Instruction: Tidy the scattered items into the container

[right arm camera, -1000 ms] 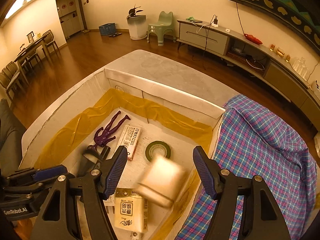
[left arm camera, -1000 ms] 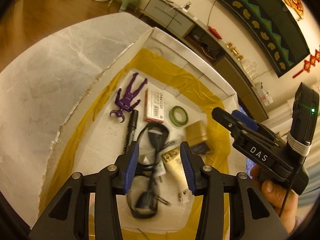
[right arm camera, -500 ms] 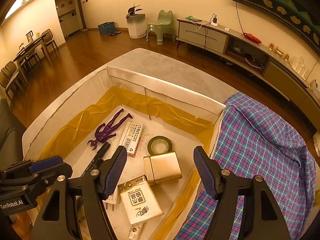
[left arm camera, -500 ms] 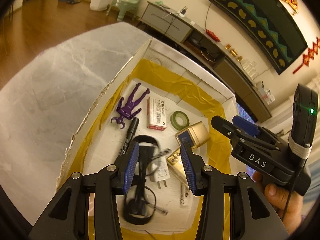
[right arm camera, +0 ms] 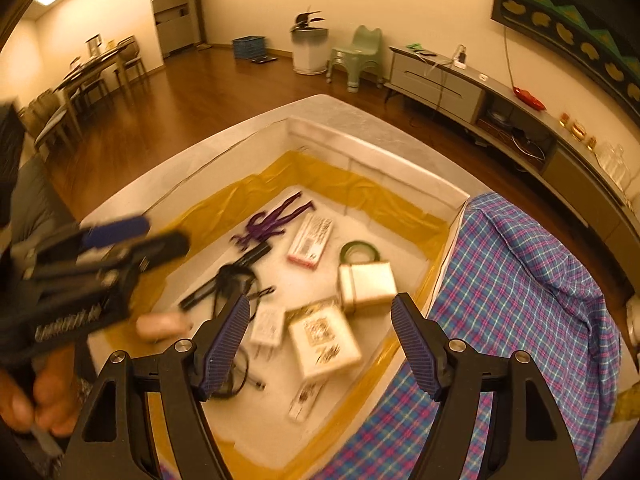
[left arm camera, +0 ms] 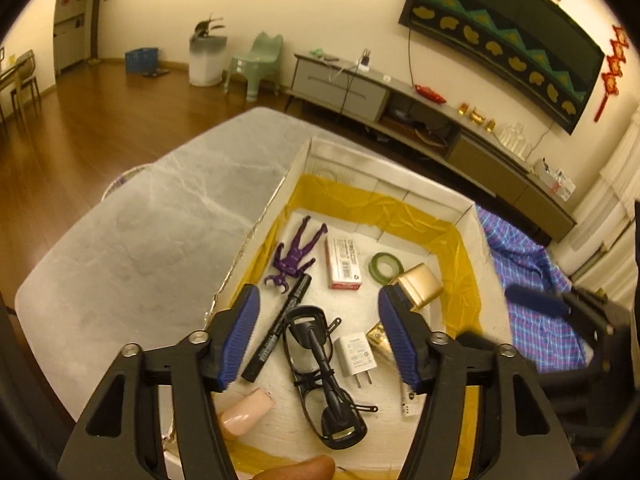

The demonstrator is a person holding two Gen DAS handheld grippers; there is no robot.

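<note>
The white box with yellow tape lining (left arm camera: 460, 208) (right arm camera: 384, 176) holds several items: a purple figure (left arm camera: 294, 258), a red-white carton (left arm camera: 344, 264), a green tape roll (left arm camera: 386, 266), a gold tin (left arm camera: 420, 286) (right arm camera: 366, 282), a black marker (left arm camera: 278, 338), black glasses (left arm camera: 320, 364), a white charger (left arm camera: 358, 356) and a pink oval piece (left arm camera: 246, 410). My left gripper (left arm camera: 320, 340) is open and empty above the box's near end. My right gripper (right arm camera: 320, 340) is open and empty above the box's right side.
The box stands on a grey marble table (left arm camera: 140, 240). A blue plaid cloth (right arm camera: 520, 280) lies to the right of the box. The other gripper shows blurred at the left of the right wrist view (right arm camera: 80, 264). The room has a wooden floor and a low cabinet.
The gold tin dropped from my right gripper into the box and rests by the tape roll. Both grippers have risen and pulled back. My left gripper has opened wider.
</note>
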